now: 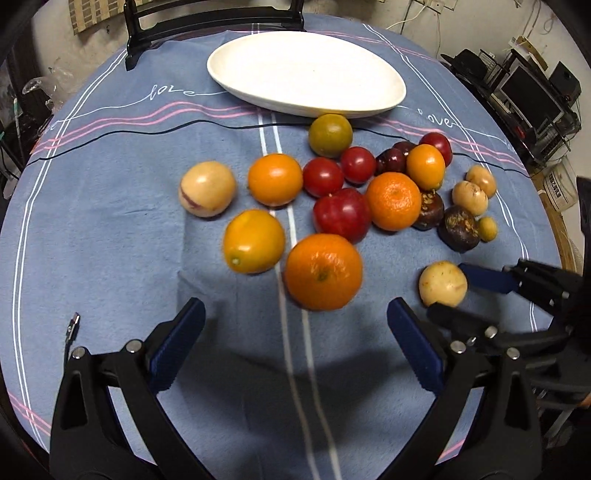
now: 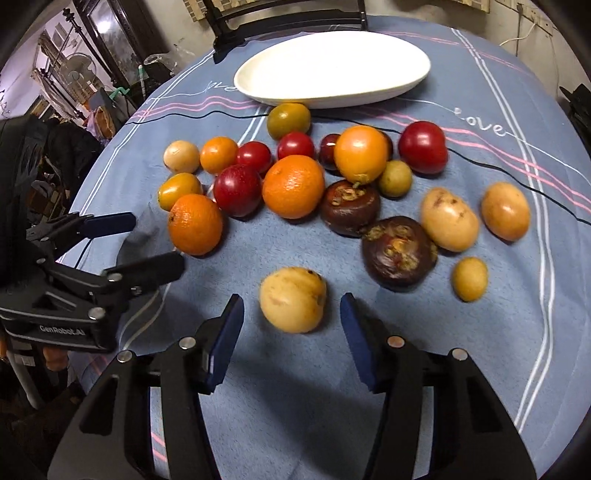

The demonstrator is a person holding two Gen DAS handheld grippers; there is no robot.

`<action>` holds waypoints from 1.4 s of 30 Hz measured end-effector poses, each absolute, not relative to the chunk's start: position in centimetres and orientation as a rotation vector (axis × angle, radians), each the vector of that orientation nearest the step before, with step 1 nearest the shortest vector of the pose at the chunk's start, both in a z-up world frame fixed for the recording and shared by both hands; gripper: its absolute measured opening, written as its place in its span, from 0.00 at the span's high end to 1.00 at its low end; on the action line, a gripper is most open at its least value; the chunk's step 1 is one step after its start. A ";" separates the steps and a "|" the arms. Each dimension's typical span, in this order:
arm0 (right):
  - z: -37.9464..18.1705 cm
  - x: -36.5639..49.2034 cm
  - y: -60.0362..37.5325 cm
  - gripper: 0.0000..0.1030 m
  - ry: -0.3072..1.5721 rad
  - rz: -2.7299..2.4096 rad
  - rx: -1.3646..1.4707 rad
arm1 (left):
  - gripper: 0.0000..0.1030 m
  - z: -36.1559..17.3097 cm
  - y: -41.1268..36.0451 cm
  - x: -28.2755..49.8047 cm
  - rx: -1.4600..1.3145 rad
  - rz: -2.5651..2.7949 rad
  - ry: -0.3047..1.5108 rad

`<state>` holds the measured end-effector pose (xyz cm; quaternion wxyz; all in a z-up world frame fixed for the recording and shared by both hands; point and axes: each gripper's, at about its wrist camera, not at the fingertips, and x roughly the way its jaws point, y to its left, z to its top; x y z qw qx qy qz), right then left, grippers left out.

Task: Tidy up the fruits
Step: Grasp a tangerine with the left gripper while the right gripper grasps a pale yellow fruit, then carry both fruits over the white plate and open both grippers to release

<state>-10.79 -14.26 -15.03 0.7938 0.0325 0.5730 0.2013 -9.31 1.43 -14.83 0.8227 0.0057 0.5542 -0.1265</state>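
Observation:
A heap of fruit lies on the blue tablecloth [image 1: 110, 240]: oranges, red tomatoes, dark mangosteens and pale yellow fruits. My left gripper [image 1: 295, 310] stands open, low over the cloth, with a large orange [image 1: 323, 271] just ahead of its blue pads. In the right wrist view my right gripper [image 2: 291, 299] is open around a pale yellow fruit [image 2: 291, 299], with a small gap showing on each side. The same fruit [image 1: 443, 282] shows between the right gripper's fingers [image 1: 484, 277] in the left wrist view. A white oval plate [image 1: 306, 70] sits empty behind the fruit.
A dark chair [image 1: 214, 22] stands behind the plate at the table's far edge. Shelves with electronics [image 1: 532, 96] fill the right background. My left gripper [image 2: 157, 240] reaches in from the left beside the orange [image 2: 195, 224]. Two mangosteens [image 2: 399, 251] lie right of the pale fruit.

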 end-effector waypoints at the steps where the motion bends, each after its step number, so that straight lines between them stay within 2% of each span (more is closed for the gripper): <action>1: -15.1 -10.9 -14.2 0.50 1.235 0.442 0.067 | 0.03 -14.9 1.3 -9.0 0.002 -0.266 1.181; 4: -15.3 -10.7 -13.9 0.56 1.240 0.445 0.050 | 0.04 -15.1 1.1 -8.1 -0.013 -0.253 1.189; 6: -15.3 -10.6 -13.9 0.62 1.236 0.447 0.047 | 0.14 -15.3 1.0 -7.5 -0.030 -0.250 1.202; 8: -15.4 -10.5 -14.2 0.62 1.239 0.459 0.055 | 0.32 -15.6 1.2 -7.1 -0.055 -0.254 1.232; 9: -15.4 -10.5 -14.2 0.62 1.239 0.463 0.059 | 0.37 -15.8 1.2 -7.0 -0.078 -0.265 1.244; 10: -15.4 -10.6 -14.2 0.62 1.237 0.465 0.060 | 0.49 -15.9 1.1 -6.9 -0.114 -0.297 1.258; 11: -15.4 -10.6 -14.3 0.62 1.238 0.466 0.069 | 0.55 -15.9 1.0 -6.8 -0.124 -0.313 1.261; 18: -15.4 -10.9 -14.9 0.63 1.241 0.471 0.085 | 0.55 -15.6 -0.3 -7.1 -0.067 -0.295 1.242; 32: -14.6 -12.4 -16.8 0.63 1.235 0.462 0.116 | 0.56 -14.2 2.1 -9.2 -0.078 -0.303 1.204; 42: -12.7 -11.8 -16.8 0.63 1.211 0.497 0.186 | 0.56 -10.9 1.3 -8.2 -0.038 -0.301 1.138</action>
